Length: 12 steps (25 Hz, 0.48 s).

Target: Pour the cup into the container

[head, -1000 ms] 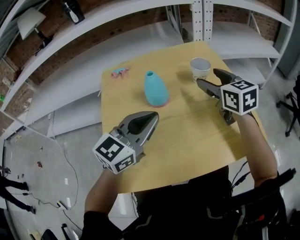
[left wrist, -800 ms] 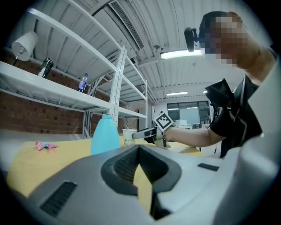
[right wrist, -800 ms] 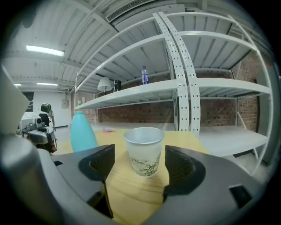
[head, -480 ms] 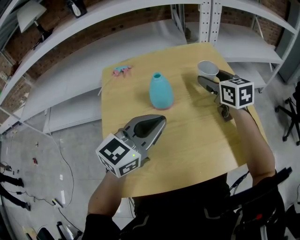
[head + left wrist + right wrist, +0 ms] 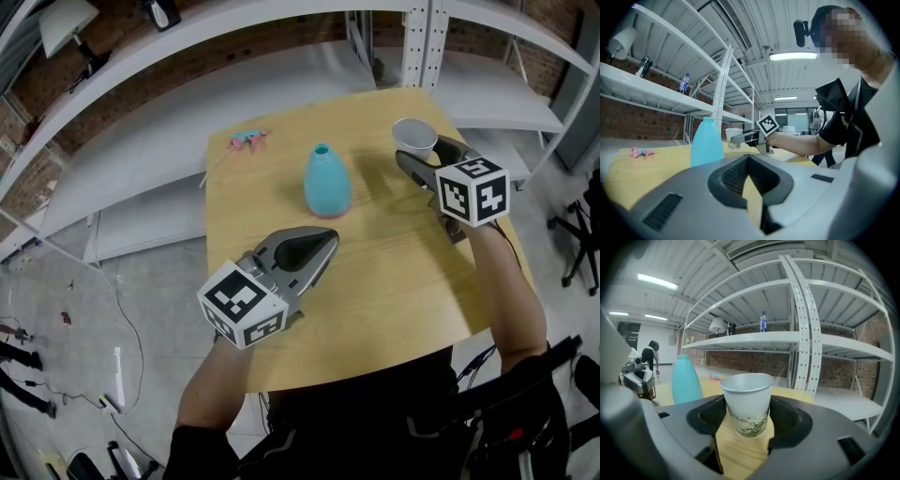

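Cup (image 5: pixel 414 138): white paper, green leaf print low on its wall, upright at the counter's (image 5: pixel 394 281) far right corner. Your right gripper (image 5: pixel 421 150) flanks it, jaws just closing in, no squeeze showing. Your left gripper (image 5: pixel 328 240) is clenched and empty.

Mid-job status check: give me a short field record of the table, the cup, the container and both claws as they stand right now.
surface: light wooden table
pour from: white paper cup with green leaf print, upright, far right corner
pour into: teal narrow-necked bottle-shaped container, upright, mid-table, left of the cup
right claw: jaws have just been closing, cup between them; pad contact unclear
left claw: jaws together, empty, pointing toward the container
other: small pink object, far left edge
pour: not yet begun
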{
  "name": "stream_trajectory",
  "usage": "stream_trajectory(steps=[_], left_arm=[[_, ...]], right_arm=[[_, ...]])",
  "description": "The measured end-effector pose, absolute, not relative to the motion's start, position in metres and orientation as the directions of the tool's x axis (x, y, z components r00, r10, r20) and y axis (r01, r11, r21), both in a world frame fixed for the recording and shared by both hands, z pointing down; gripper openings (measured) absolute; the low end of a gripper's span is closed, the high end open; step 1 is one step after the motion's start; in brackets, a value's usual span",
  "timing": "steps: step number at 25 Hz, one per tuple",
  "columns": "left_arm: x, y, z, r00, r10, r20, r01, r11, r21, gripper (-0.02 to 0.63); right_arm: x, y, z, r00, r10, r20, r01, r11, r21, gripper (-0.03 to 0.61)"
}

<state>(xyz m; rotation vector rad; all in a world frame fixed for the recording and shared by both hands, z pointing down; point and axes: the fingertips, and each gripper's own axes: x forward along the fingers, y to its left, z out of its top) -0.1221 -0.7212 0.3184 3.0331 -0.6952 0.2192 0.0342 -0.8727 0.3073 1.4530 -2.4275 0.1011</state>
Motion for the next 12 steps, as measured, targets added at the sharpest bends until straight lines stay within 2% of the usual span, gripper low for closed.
stream_trajectory(steps=[5,12], left_arm=[[-0.121,-0.72,0.321,0.895,-0.422,0.144,-0.425,-0.905,-0.007,-0.006],[-0.124,-0.716,0.32,0.906,-0.397,0.146,-0.4,-0.916,-0.011,-0.006]], right_arm=[[0.007,-0.854,0.274,-0.452,-0.85,0.271,-0.802,0.521,0.292,0.294],[-0.026,-0.835,0.24,-0.471,-0.846,0.251,-0.698,0.531,0.481,0.295]])
